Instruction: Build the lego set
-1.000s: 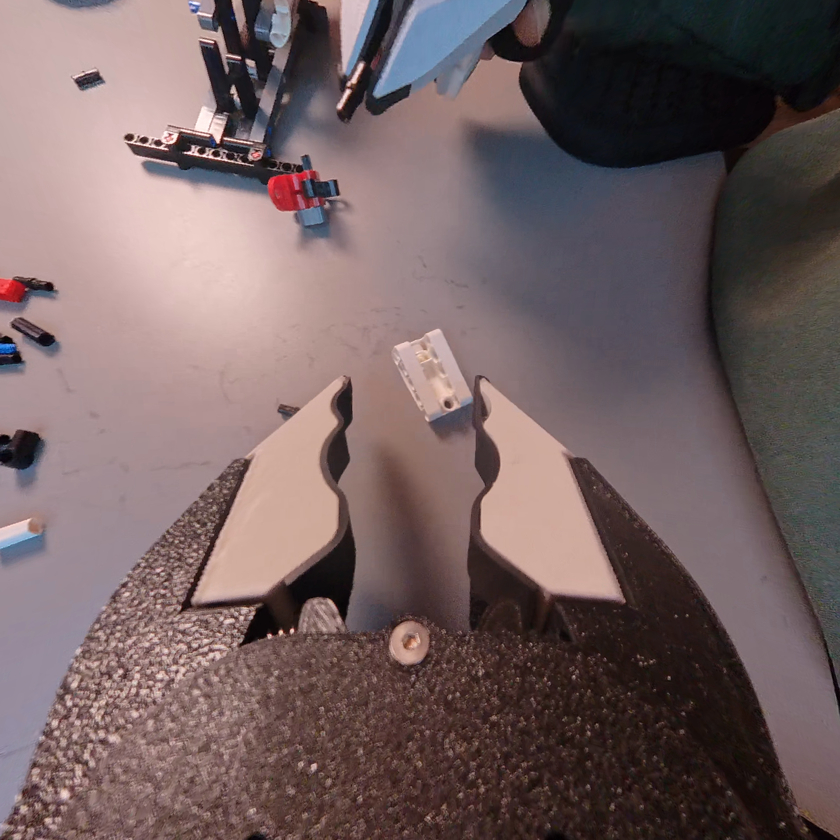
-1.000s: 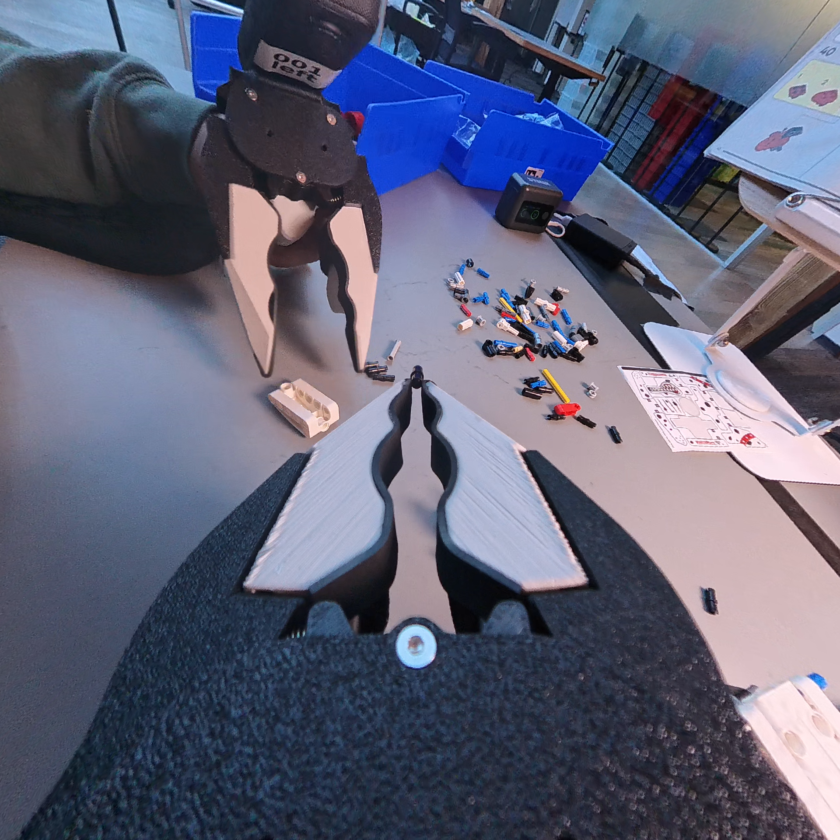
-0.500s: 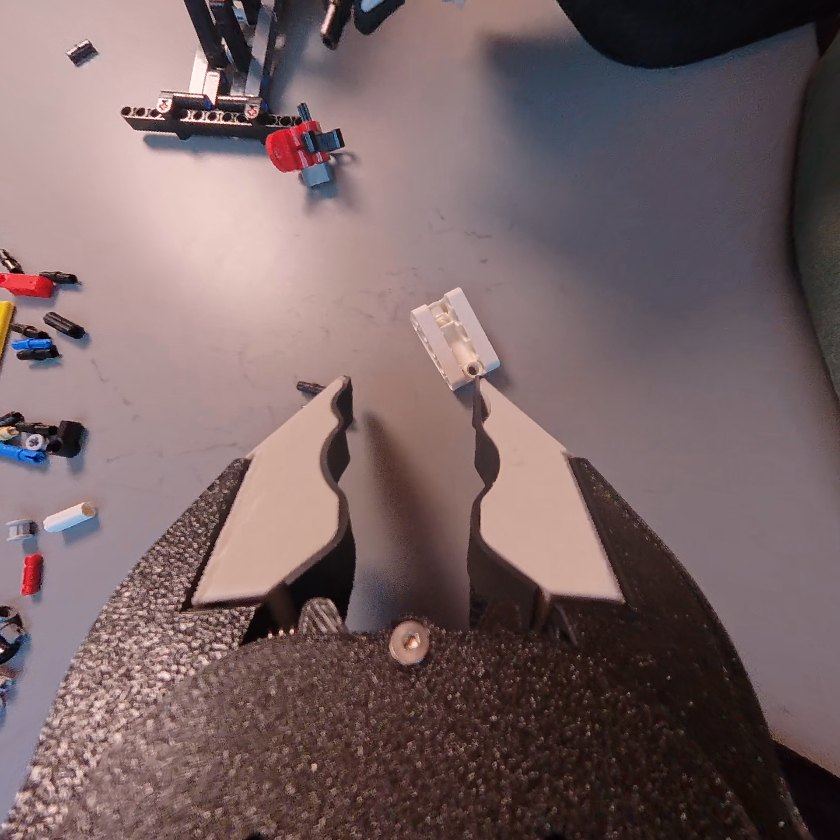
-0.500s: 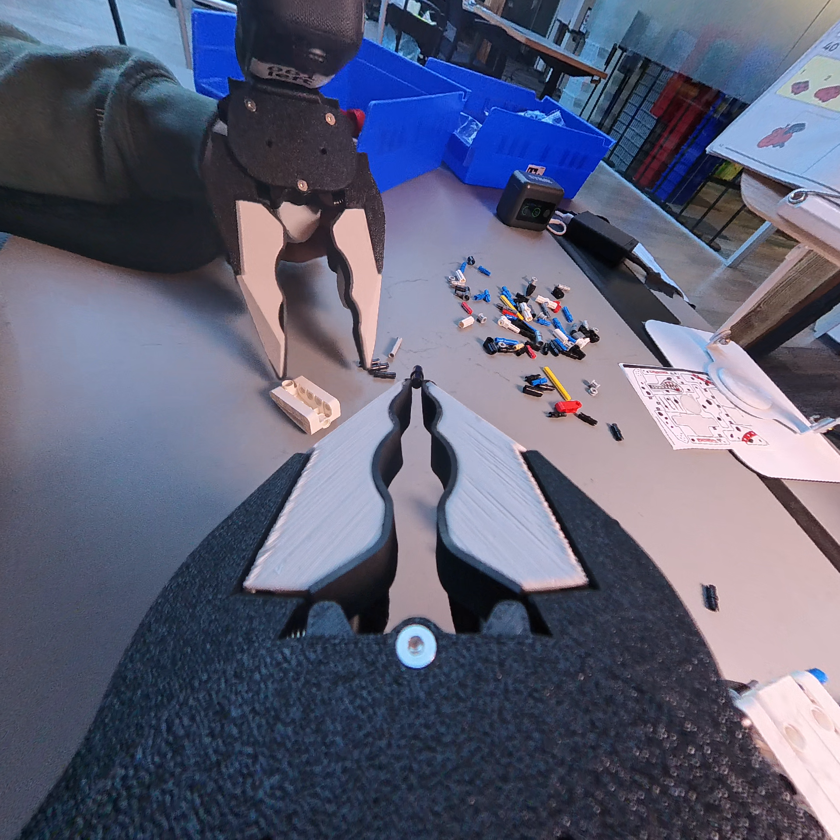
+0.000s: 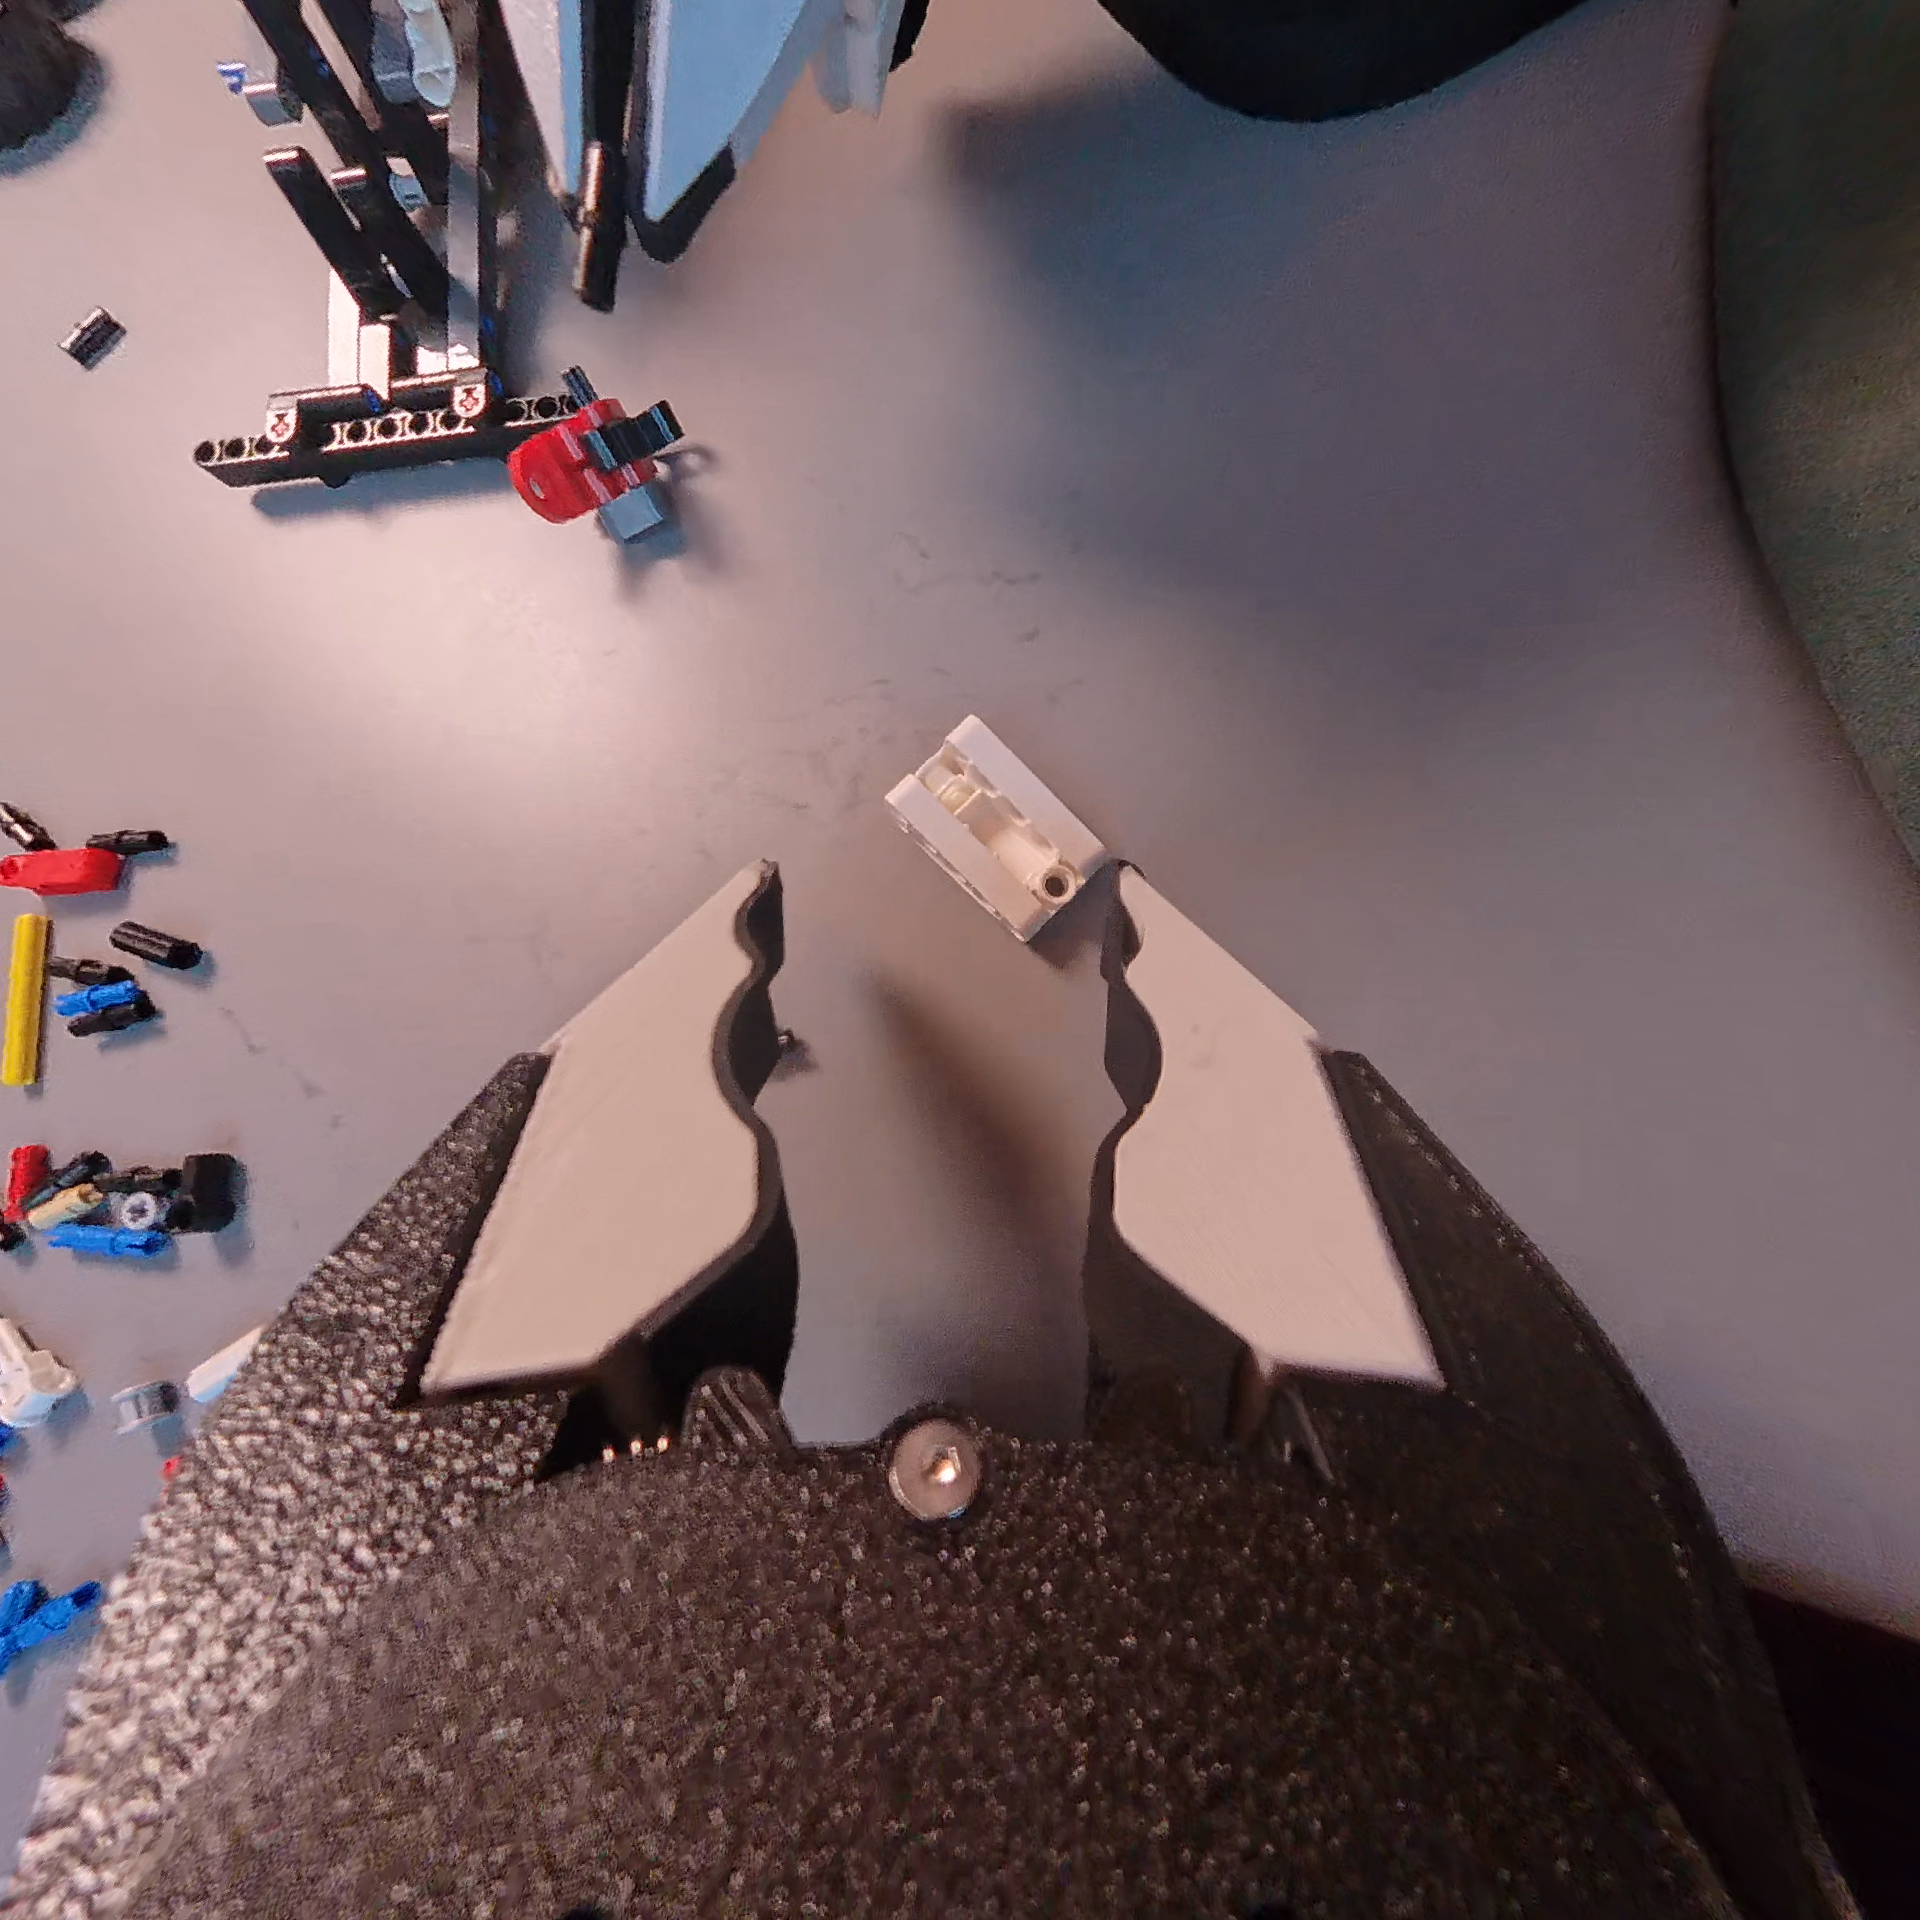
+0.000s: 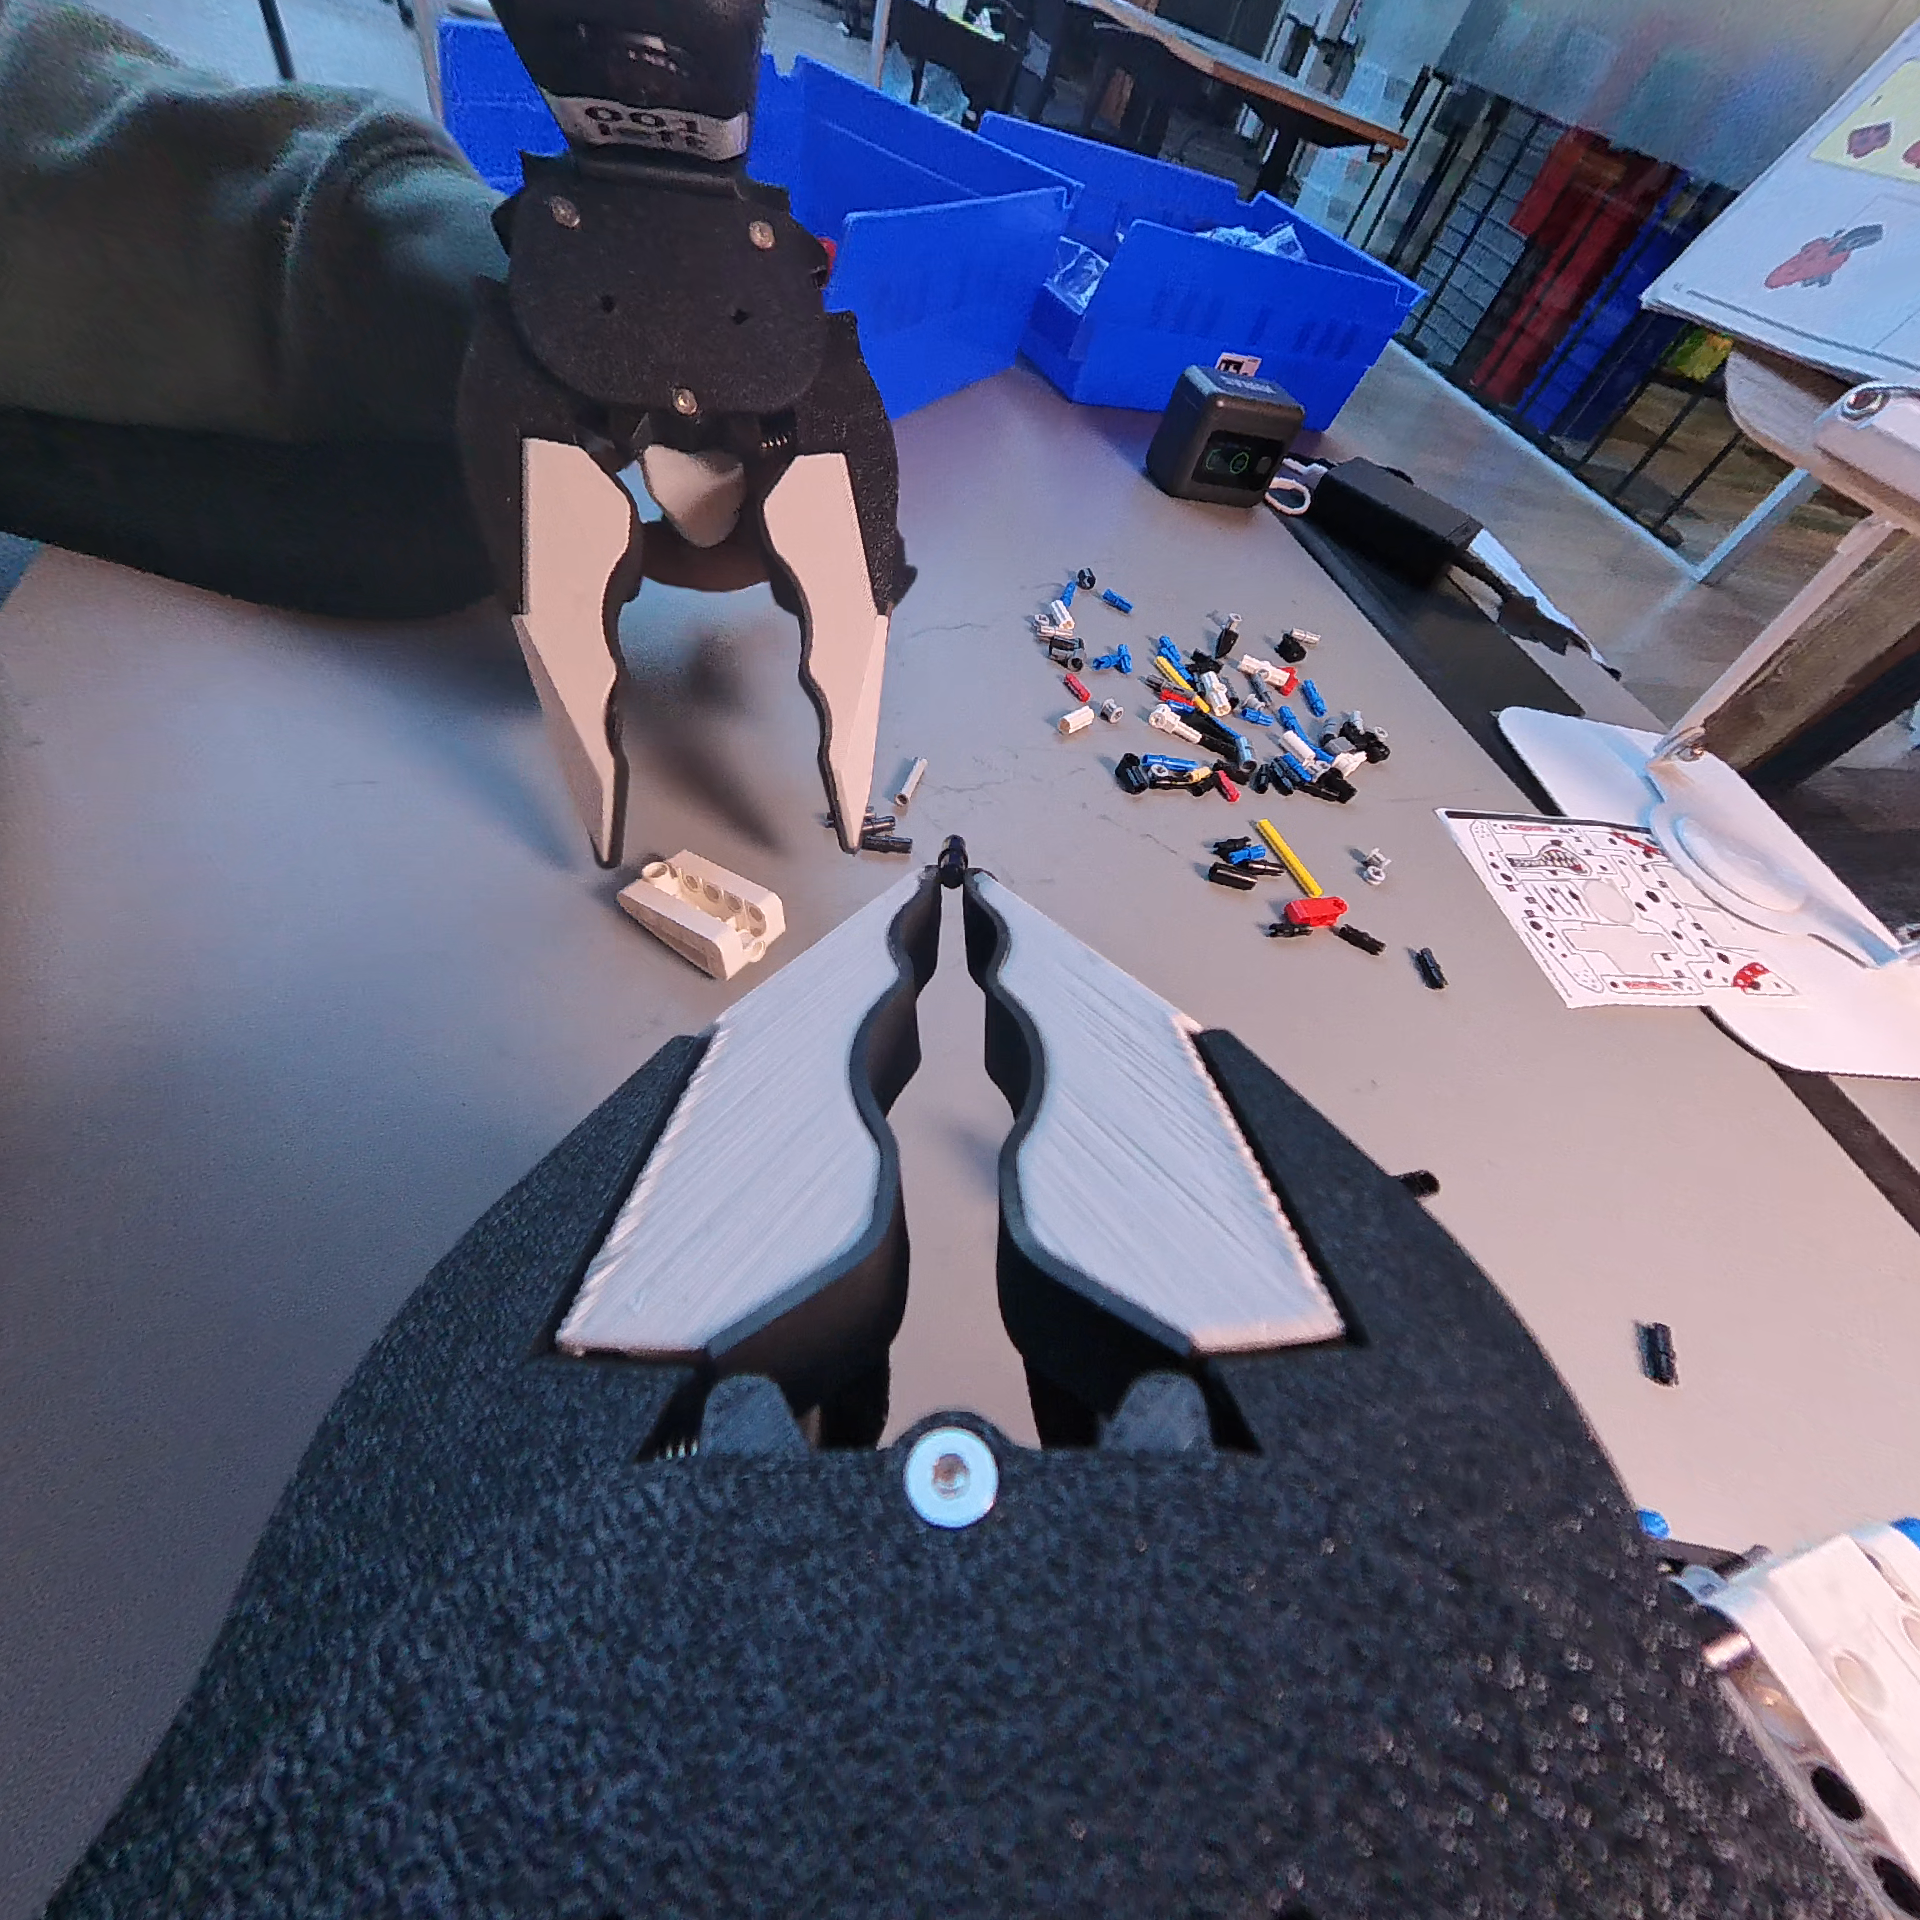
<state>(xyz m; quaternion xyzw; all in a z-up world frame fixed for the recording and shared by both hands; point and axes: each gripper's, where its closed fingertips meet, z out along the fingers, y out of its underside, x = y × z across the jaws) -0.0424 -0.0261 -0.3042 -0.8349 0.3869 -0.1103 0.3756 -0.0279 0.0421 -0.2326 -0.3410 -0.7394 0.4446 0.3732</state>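
Left gripper (image 5: 940, 883) stands spread above the grey surface (image 5: 1299, 644). The white block (image 5: 992, 826) lies at 12 o'clock, just off the right fingertip (image 5: 1127, 883); contact cannot be told. Right gripper (image 6: 951, 868) is pinching a small black pin (image 6: 951, 854). The black frame (image 5: 364, 442) with a red piece (image 5: 566, 473) lies at 11 o'clock. Loose parts (image 6: 1216, 717) lie scattered farther at 1 o'clock.

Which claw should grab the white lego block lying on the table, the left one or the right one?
Probably the left. The left gripper is open, with one fingertip right beside the white block. The right gripper is pinched shut on a small black pin, so it's busy.
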